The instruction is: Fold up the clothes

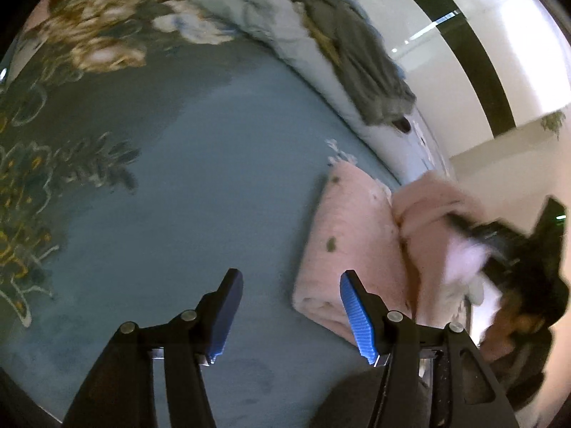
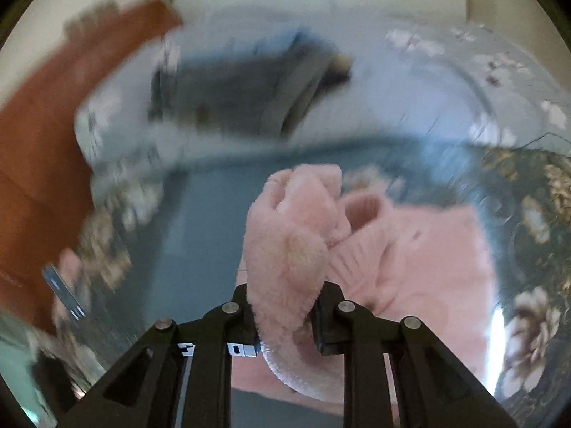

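A pink fuzzy garment [image 1: 342, 249] lies partly folded on the blue bedspread [image 1: 200, 185], to the right of my left gripper [image 1: 291, 294], which is open and empty just above the bed. My right gripper [image 2: 285, 306] is shut on a thick fold of the pink garment [image 2: 289, 249] and holds it lifted above the rest of the garment [image 2: 439, 249]. The right gripper also shows in the left wrist view [image 1: 474, 235], blurred, at the garment's right side.
A grey garment [image 1: 357, 57] lies on a pale blue quilt [image 1: 271, 25] at the far side of the bed; it also shows in the right wrist view [image 2: 242, 85]. The bedspread has a floral border [image 1: 89, 39]. A brown headboard [image 2: 46, 125] stands at left.
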`<state>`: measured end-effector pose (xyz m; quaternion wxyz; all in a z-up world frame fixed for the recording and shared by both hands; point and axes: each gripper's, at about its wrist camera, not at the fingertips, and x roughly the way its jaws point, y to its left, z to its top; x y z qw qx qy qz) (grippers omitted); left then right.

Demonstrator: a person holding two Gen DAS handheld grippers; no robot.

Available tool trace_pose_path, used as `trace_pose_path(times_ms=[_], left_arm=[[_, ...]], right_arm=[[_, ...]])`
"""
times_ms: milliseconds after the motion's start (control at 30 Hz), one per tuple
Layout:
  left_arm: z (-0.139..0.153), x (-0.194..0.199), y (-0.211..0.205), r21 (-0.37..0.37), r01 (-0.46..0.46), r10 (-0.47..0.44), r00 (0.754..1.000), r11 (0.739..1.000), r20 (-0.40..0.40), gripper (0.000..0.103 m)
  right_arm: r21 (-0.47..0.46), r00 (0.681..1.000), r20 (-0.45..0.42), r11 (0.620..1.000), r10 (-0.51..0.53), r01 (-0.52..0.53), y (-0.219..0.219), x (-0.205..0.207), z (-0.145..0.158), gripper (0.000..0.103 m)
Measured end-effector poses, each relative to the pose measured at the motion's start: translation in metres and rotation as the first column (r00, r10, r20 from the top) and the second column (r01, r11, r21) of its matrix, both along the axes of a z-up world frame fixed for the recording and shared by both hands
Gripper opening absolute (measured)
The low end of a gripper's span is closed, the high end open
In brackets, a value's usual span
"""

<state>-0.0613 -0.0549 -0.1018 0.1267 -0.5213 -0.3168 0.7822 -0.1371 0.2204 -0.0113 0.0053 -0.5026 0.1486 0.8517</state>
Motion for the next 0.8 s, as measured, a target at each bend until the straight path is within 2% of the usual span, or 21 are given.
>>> trace_pose_path(times_ms=[133, 267, 300, 367, 433, 533, 600, 700, 800], left_arm=[[-0.007, 0.0, -0.016, 0.026, -0.034, 0.034, 0.999, 0.999, 0.013, 0.061], [-0.008, 0.0, -0.014, 0.044, -0.026, 0.025, 1.0, 0.999, 0.018, 0.061], [-0.007, 0.001, -0.012, 0.046, -0.02, 0.019, 1.0, 0.999, 0.017, 0.061], [-0.006, -0.001, -0.006, 0.051, -0.001, 0.0, 1.0, 0.999, 0.015, 0.061], [-0.004, -0.002, 0.002, 0.051, 0.021, -0.022, 1.0, 0.999, 0.011, 0.062], [-0.001, -0.005, 0.013, 0.056, 0.05, -0.05, 0.999, 0.997, 0.005, 0.063], [0.001, -0.009, 0.023, 0.06, 0.066, -0.066, 0.998, 0.996, 0.004, 0.064], [0.01, -0.02, 0.047, 0.05, 0.115, -0.114, 0.993, 0.992, -0.019, 0.064], [0.026, -0.037, 0.082, 0.008, 0.2, -0.199, 0.978, 0.98, -0.069, 0.064]], right_arm=[[0.115, 0.993, 0.092, 0.99, 0.072, -0.082, -0.042, 0.002, -0.031, 0.023], [0.237, 0.984, 0.122, 0.959, 0.129, -0.155, -0.064, 0.01, -0.036, 0.032], [0.242, 0.982, 0.122, 0.955, 0.146, -0.172, -0.066, 0.013, -0.034, 0.039], [0.19, 0.968, 0.117, 0.952, 0.221, -0.241, -0.07, 0.019, -0.029, 0.048], [0.113, 0.954, 0.101, 0.949, 0.284, -0.294, -0.07, 0.025, -0.025, 0.05], [0.017, 0.965, 0.065, 0.967, 0.254, -0.256, -0.046, 0.035, -0.016, 0.05], [-0.046, 0.973, 0.045, 0.973, 0.226, -0.224, -0.028, 0.041, -0.01, 0.05], [-0.119, 0.993, 0.035, 0.987, 0.109, -0.104, 0.015, 0.055, -0.012, 0.05], [-0.191, 0.999, 0.034, 0.982, -0.01, 0.016, 0.057, 0.068, -0.013, 0.05]])
